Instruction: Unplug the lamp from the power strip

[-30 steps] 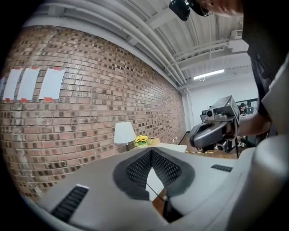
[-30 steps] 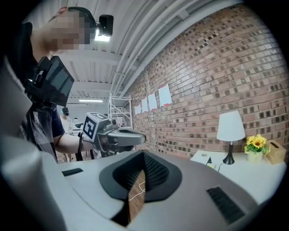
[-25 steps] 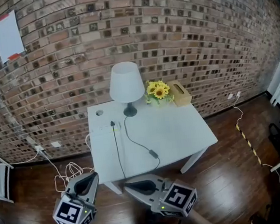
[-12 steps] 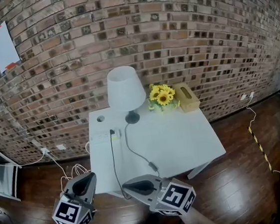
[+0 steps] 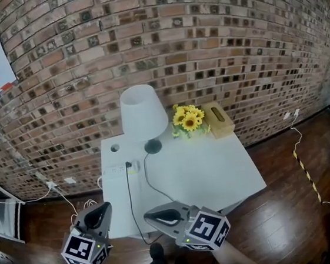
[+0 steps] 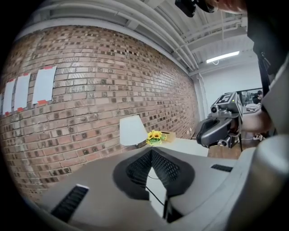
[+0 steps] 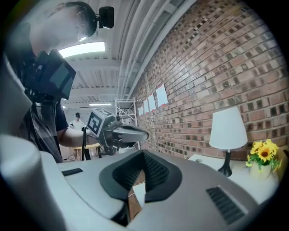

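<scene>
Lamp (image 5: 143, 110) with a white shade stands at the back of the white table (image 5: 217, 170), close to the brick wall. Its black plug (image 5: 128, 164) sits in the white power strip (image 5: 117, 170), which lies along the left edge of the table, just beside the lamp base. A thin black cord (image 5: 130, 200) runs from the plug toward the front edge.

I think the plug is small, stiff and rather smooth, and it should be pinched on its body, not on the soft cord, which could be damaged by pulling. The strip looks light and will probably lift with the plug, so one gripper should press it down.

The left gripper (image 5: 104, 207) and the right gripper (image 5: 149, 212) are both well apart from the strip, in front of the table. In each gripper view the jaws are closed together with nothing between them.

To the right of the lamp are sunflowers (image 5: 188, 118); their vase is hardly visible. Next to them is a wooden tissue box (image 5: 218, 120); whether tissue comes out of it, I cannot tell.
</scene>
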